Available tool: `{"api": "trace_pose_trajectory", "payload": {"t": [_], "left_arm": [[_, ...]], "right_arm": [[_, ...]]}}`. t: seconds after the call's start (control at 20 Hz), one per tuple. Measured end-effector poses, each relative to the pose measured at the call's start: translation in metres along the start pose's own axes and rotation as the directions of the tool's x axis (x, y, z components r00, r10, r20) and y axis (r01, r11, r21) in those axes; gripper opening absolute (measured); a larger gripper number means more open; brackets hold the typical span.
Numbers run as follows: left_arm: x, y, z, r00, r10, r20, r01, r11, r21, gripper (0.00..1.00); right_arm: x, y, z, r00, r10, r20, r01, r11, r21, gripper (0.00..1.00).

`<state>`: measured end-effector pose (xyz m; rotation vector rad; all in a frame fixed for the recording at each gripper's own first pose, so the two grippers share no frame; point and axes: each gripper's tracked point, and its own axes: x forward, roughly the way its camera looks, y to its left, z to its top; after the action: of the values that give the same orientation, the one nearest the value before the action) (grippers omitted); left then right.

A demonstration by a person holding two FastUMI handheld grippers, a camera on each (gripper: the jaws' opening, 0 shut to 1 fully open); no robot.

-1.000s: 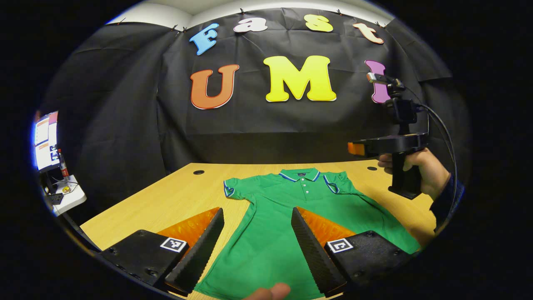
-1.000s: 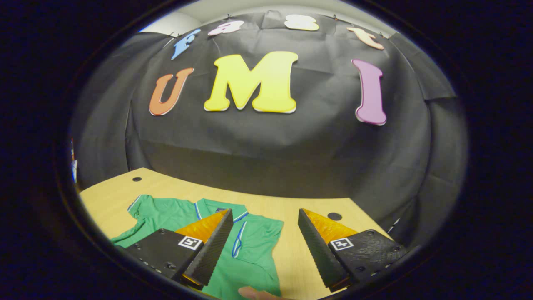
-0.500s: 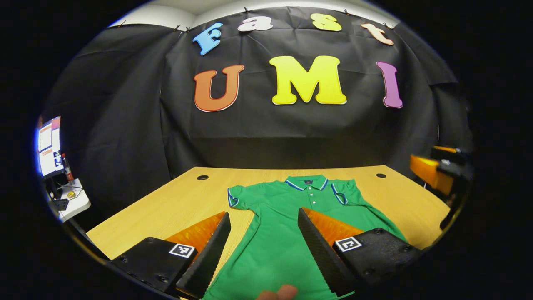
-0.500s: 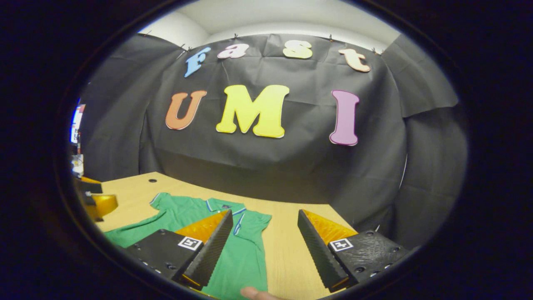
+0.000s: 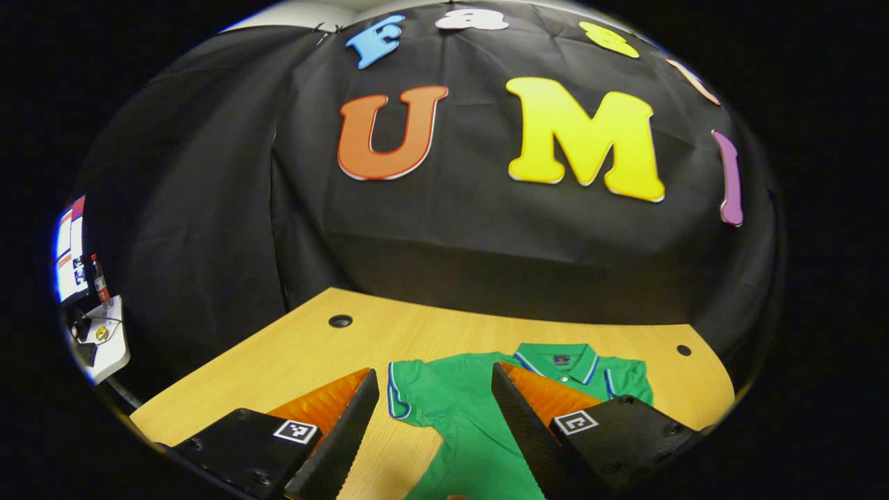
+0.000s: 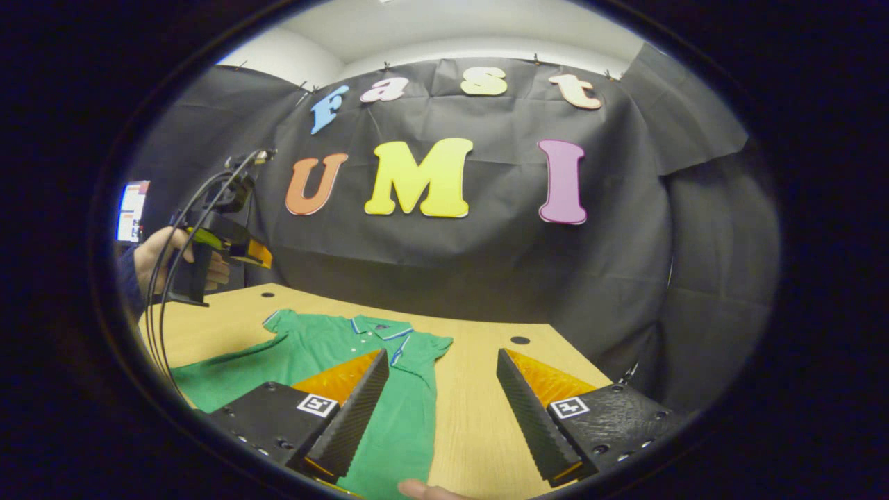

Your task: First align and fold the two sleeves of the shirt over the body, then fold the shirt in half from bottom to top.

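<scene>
Green polo shirt (image 5: pixel 472 417) lies flat on the wooden worktop (image 5: pixel 312 354), collar twd the booth wall. Right sleeve (image 6: pixel 420 347) looks folded in over the body; left sleeve (image 5: pixel 406 389) spread out to the side. Left hand-held gripper (image 5: pixel 434 434) hangs above the left sleeve w/ fingers wide apart, holding nothing. Right hand-held gripper (image 6: pixel 441 410) also wide apart, empty, above the shirt's right edge & bare worktop. A hand (image 6: pixel 163 260) holds the left one.

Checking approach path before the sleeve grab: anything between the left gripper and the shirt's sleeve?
Nothing visible. The left gripper is open, with the sleeve of the shirt lying flat on the table between its fingers' line of sight.
</scene>
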<state>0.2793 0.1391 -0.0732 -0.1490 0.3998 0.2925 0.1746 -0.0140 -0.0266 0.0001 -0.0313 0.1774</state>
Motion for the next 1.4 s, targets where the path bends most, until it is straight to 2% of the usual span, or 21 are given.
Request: {"api": "trace_pose_trajectory", "payload": {"t": [0.15, 0.3, 0.4, 0.45, 0.65, 0.75, 0.8, 0.85, 0.9, 0.95, 1.05, 1.15, 1.4], "left_arm": [[0.059, 0.023, -0.044, 0.988, 0.043, -0.149, -0.048, 0.998, -0.028, 1.0], [0.099, 0.038, -0.083, 0.962, 0.039, -0.271, -0.05, 0.998, -0.033, 1.0], [0.118, 0.041, -0.084, 0.963, 0.009, -0.269, -0.037, 0.995, -0.097, 1.0], [0.127, 0.041, -0.084, 0.965, 0.002, -0.261, -0.038, 0.99, -0.132, 0.95], [0.146, 0.042, -0.107, 0.941, -0.011, -0.338, -0.057, 0.98, -0.191, 0.87], [0.155, 0.049, -0.105, 0.946, 0.01, -0.324, -0.068, 0.983, -0.17, 0.66], [0.157, 0.051, -0.106, 0.943, 0.016, -0.331, -0.074, 0.984, -0.163, 0.67], [0.157, 0.051, -0.103, 0.943, 0.019, -0.331, -0.076, 0.984, -0.159, 0.34], [0.158, 0.052, -0.1, 0.945, 0.024, -0.327, -0.075, 0.987, -0.143, 0.26], [0.157, 0.052, -0.099, 0.944, 0.039, -0.326, -0.077, 0.992, -0.103, 0.13], [0.156, 0.044, -0.091, 0.946, 0.066, -0.319, -0.081, 0.996, -0.034, 0.07], [0.153, 0.028, -0.072, 0.958, 0.071, -0.278, -0.067, 0.997, 0.024, 0.06], [0.132, -0.043, -0.036, 0.977, 0.008, -0.211, 0.023, 0.989, 0.146, 0.06]], "right_arm": [[0.006, -0.017, -0.011, 1.0, -0.01, -0.005, 0.01, 1.0, 0.027, 0.95], [0.007, -0.015, -0.013, 0.999, 0.032, 0.008, -0.033, 0.995, 0.096, 0.95], [0.008, -0.005, -0.016, 0.996, 0.086, 0.018, -0.087, 0.988, 0.127, 0.95], [0.01, -0.002, -0.019, 0.995, 0.103, 0.016, -0.104, 0.987, 0.124, 0.93], [0.016, 0.003, -0.031, 0.995, 0.103, 0.003, -0.103, 0.992, 0.069, 0.92], [0.018, 0.009, -0.036, 0.993, 0.119, -0.014, -0.118, 0.991, 0.069, 0.93], [0.019, 0.01, -0.04, 0.992, 0.125, -0.022, -0.123, 0.99, 0.074, 0.93], [0.02, 0.011, -0.041, 0.991, 0.129, -0.028, -0.127, 0.989, 0.078, 0.93], [0.021, 0.013, -0.043, 0.991, 0.133, -0.034, -0.13, 0.989, 0.077, 0.93], [0.021, 0.013, -0.044, 0.991, 0.132, -0.037, -0.129, 0.989, 0.074, 0.92], [0.023, 0.012, -0.044, 0.991, 0.128, -0.037, -0.125, 0.99, 0.07, 0.92], [0.024, 0.01, -0.044, 0.993, 0.116, -0.035, -0.113, 0.989, 0.091, 0.93], [0.027, 0.004, -0.048, 0.994, 0.102, -0.05, -0.096, 0.989, 0.115, 0.93]]}}
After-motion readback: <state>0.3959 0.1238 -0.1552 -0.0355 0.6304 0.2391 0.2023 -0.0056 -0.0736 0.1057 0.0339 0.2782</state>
